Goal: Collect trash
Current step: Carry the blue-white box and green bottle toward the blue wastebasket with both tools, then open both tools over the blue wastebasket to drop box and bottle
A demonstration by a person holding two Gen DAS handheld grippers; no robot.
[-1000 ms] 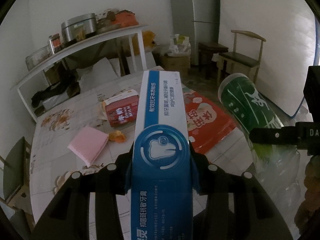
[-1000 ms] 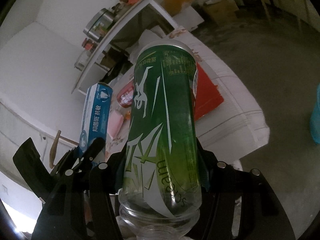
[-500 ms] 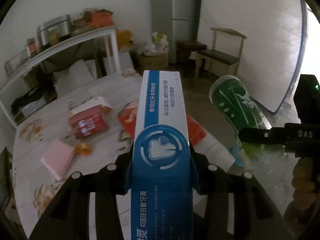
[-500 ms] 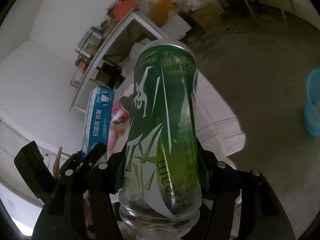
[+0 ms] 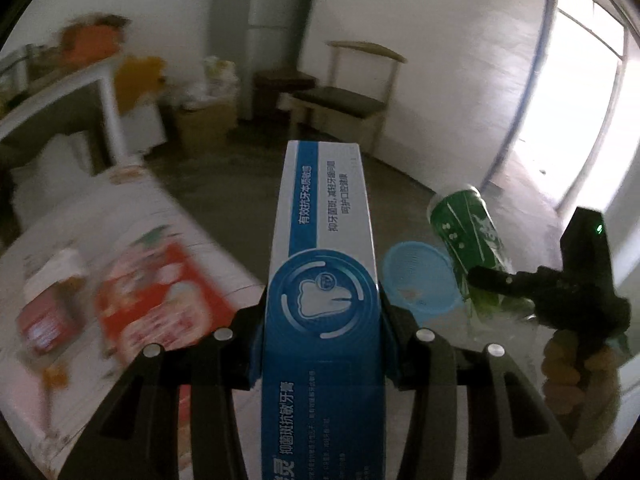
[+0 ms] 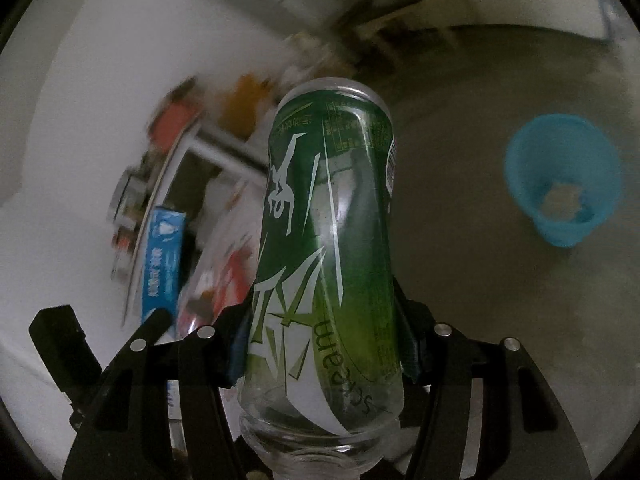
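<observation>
Two grippers were up, and each one held one piece of trash. My left gripper (image 5: 322, 344) squeezed one long toothpaste box (image 5: 324, 264), made of smooth blue and white card with flat sides and sharp corners. My right gripper (image 6: 324, 344) squeezed one round plastic bottle (image 6: 328, 248), clear and shiny with a green wrapper, its bottom end pointing away from me. One blue bin (image 6: 560, 184) stood on the grey floor, round and open, with a little something inside. One white table (image 5: 132, 216) still had one red packet (image 5: 156, 292) lying flat.
</observation>
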